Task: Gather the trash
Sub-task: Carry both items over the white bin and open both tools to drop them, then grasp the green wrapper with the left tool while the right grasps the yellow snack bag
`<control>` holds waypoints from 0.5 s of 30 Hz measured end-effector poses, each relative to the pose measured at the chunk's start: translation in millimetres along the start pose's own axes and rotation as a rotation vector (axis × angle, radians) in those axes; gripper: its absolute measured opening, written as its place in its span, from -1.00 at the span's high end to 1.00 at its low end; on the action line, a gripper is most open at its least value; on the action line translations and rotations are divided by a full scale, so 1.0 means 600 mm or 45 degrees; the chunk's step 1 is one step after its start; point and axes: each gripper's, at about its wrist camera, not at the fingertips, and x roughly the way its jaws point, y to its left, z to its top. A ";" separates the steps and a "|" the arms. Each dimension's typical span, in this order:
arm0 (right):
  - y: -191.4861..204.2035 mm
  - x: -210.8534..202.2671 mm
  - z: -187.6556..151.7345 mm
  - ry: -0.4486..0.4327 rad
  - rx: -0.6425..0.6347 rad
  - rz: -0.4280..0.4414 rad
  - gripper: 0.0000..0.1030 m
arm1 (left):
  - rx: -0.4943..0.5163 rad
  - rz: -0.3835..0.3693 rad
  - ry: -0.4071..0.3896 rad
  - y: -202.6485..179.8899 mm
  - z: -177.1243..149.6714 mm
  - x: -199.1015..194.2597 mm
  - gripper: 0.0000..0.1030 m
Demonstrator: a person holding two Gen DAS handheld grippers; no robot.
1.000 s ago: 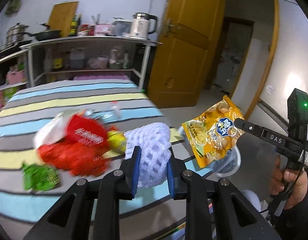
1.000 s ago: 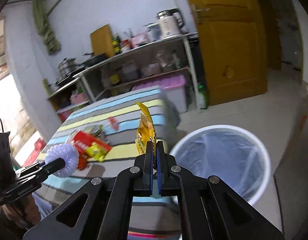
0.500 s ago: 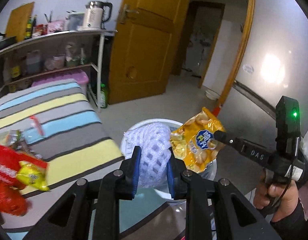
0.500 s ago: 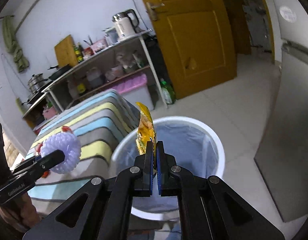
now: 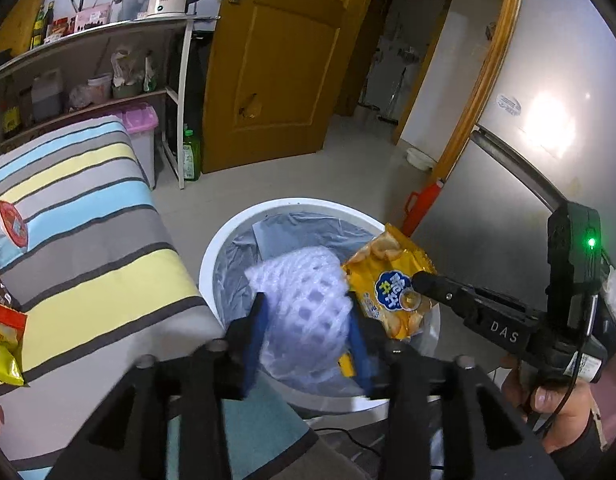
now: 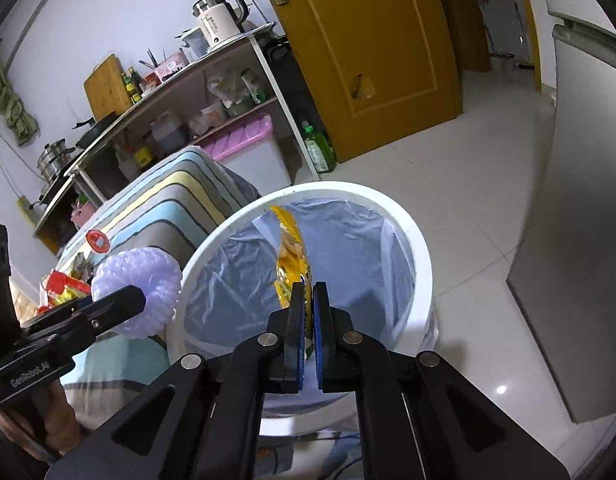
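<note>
My left tongs [image 5: 305,334] are over the near rim of the round white bin with the grey-blue plastic liner [image 5: 211,252], and their blue pads have just been opening: the pale lilac foam-net fruit sleeve [image 5: 303,296] sits between them, bulging up, and I can't tell whether the pads touch it, so I read this as the release. To do it well I'd hold the tongs over the liner, not the rim, and let the pads part wide so the springy mesh drops clear instead of snagging on the blue rubber. The sleeve is a rounded tube, its long axis running away from me and slightly up, towards the far side of the bin.

Over to the right: my right tongs [image 6: 308,312] are barely parted, their jaws have just begun opening too, and the yellow foil biscuit packet [image 6: 291,256] stands on edge between the pads, long axis reaching up and away over the bin's mouth, printed face turned toward the left tongs. It hangs inside the rim line, so a clean opening should drop it straight in. More wrappers wait on the striped bed [image 5: 79,220]
</note>
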 end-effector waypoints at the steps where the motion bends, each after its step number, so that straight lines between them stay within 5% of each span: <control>1: 0.000 0.001 -0.001 0.000 -0.002 0.000 0.76 | -0.006 -0.001 -0.001 0.001 0.001 -0.001 0.10; 6: 0.003 -0.004 0.000 -0.015 -0.007 -0.004 0.39 | -0.027 0.002 -0.010 0.009 -0.002 -0.007 0.05; 15: 0.032 -0.044 -0.005 -0.070 -0.044 0.015 0.38 | -0.049 0.019 -0.088 0.020 -0.010 -0.046 0.05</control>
